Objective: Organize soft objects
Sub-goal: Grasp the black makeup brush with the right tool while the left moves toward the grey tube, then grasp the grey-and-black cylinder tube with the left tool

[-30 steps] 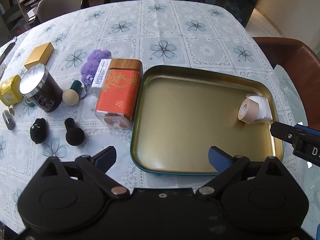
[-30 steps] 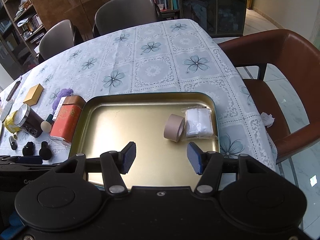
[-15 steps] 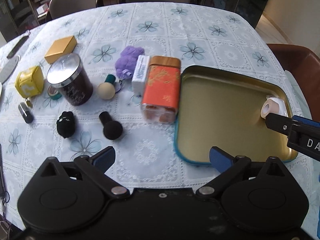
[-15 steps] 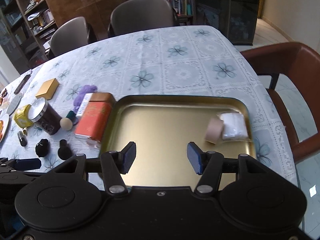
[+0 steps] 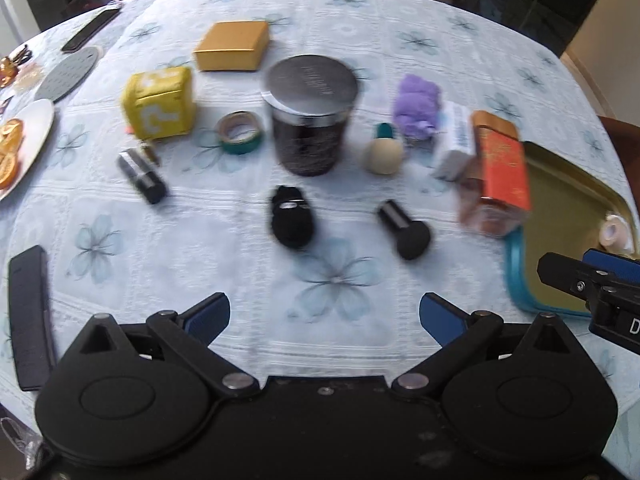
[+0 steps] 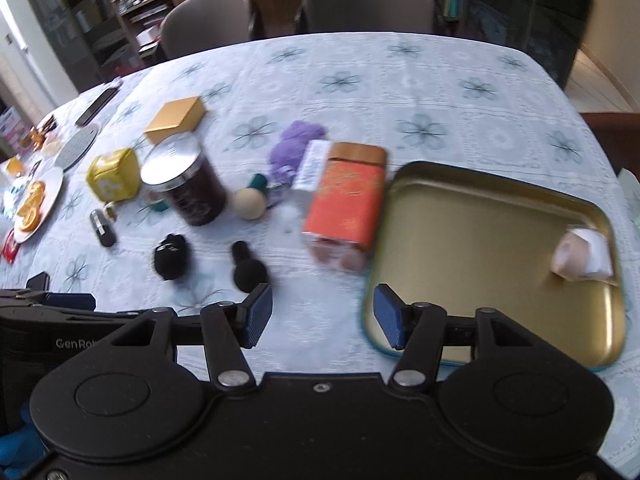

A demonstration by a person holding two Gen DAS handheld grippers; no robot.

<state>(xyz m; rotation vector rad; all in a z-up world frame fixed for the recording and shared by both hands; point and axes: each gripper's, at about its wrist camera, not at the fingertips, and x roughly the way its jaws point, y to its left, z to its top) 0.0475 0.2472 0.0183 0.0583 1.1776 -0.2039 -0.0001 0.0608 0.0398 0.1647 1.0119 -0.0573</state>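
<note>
Soft items lie on the flowered tablecloth: a small black plush (image 5: 291, 222) (image 6: 171, 258), a purple plush (image 5: 416, 106) (image 6: 294, 148), a yellow question-mark cube plush (image 5: 160, 102) (image 6: 113, 174), a beige puff (image 5: 383, 155) (image 6: 250, 203) and a black puff (image 5: 405, 229) (image 6: 248, 270). The gold tray (image 5: 568, 216) (image 6: 492, 248) holds a beige tape roll (image 6: 570, 260) and a white packet (image 6: 598, 254). My left gripper (image 5: 324, 318) is open and empty, above the cloth in front of the black plush. My right gripper (image 6: 322, 316) is open and empty at the tray's left edge.
A dark jar with a silver lid (image 5: 310, 116), an orange tin (image 5: 500, 168), a white box (image 5: 456, 148), a gold box (image 5: 234, 46), a green tape ring (image 5: 240, 132), a lipstick (image 5: 142, 176), a black comb (image 5: 30, 316) and a plate of orange slices (image 5: 16, 148) crowd the table.
Both grippers have swung left, away from the tray and toward the cluster of small objects. The views are blurred from motion. Both stay open and empty.
</note>
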